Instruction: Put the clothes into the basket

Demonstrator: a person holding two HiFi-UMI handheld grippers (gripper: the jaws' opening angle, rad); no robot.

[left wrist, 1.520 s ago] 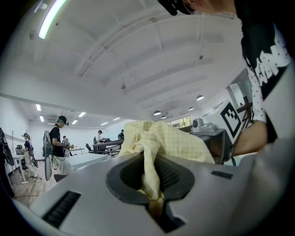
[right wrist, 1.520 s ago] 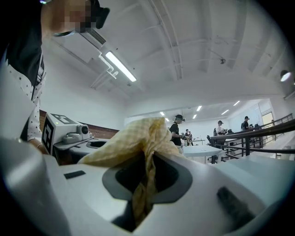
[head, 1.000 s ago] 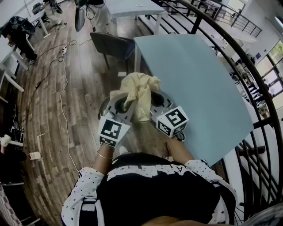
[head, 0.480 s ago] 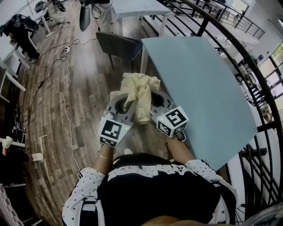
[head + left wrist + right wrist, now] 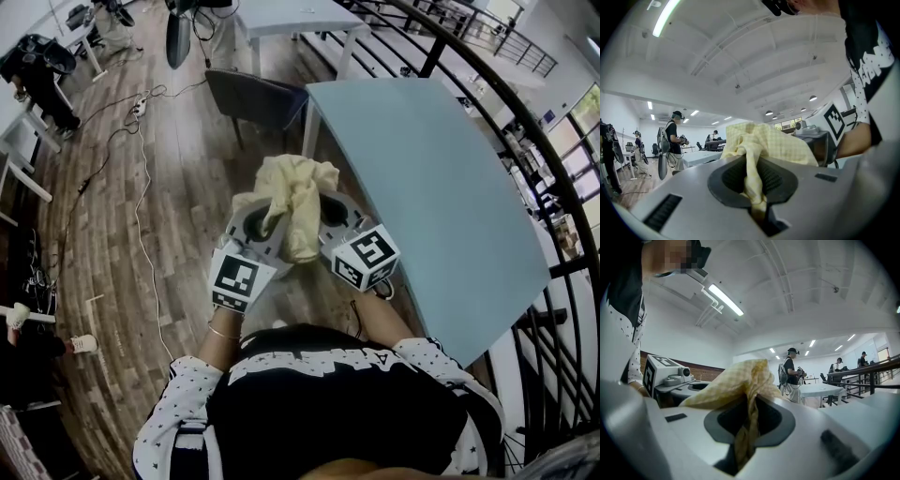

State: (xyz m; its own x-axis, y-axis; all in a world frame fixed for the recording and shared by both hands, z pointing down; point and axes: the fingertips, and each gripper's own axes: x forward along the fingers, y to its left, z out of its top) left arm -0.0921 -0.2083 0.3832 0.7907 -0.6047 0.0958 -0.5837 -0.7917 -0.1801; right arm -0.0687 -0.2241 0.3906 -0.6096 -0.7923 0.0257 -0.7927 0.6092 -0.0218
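A pale yellow checked cloth (image 5: 294, 200) hangs bunched between my two grippers, held level in front of the person's chest above the wooden floor. My left gripper (image 5: 262, 223) is shut on one fold of the yellow cloth (image 5: 752, 161); the fabric runs down between its jaws. My right gripper (image 5: 323, 217) is shut on another fold of the yellow cloth (image 5: 746, 425), pinched the same way. Both marker cubes face the head camera. No basket is in any view.
A light blue table (image 5: 441, 187) stands to the right, with a dark chair (image 5: 253, 94) beyond its near corner. A black railing (image 5: 525, 131) curves along the right. Cables (image 5: 131, 169) trail over the floor at left. People with grippers (image 5: 791, 371) stand farther back by white tables.
The person has walked on with both grippers and the cloth held as before; the blue table and chair have shifted slightly right in the head view.
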